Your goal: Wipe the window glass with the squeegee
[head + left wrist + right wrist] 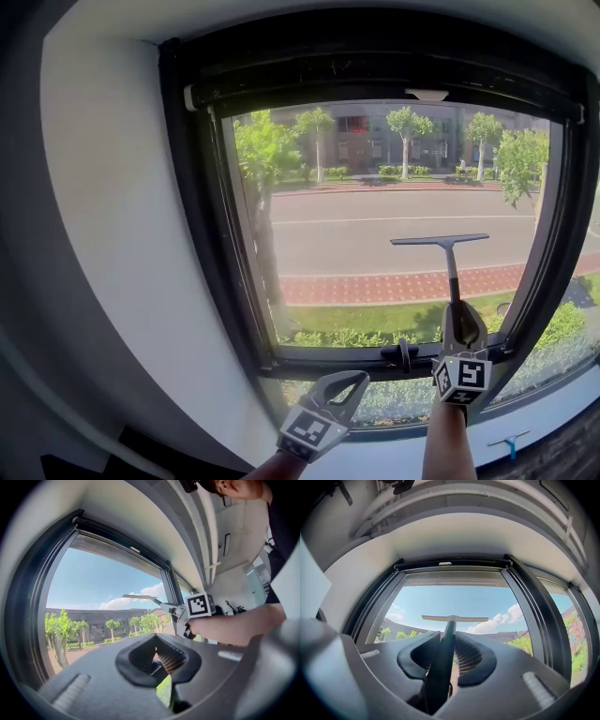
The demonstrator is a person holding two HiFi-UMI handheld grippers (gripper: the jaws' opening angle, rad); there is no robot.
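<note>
Window glass shows no streaks yet — right gripper clamped on the squeegee, blade at mid-pane, left gripper closed on nothing — wiping seemingly just beginning.

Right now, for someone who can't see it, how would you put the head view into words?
The right gripper holds a squeegee by its handle, the blade raised level in front of the window glass, right of centre. The left gripper sits empty, low by the frame's bottom edge. Outside lie a sunlit road and trees.
</note>
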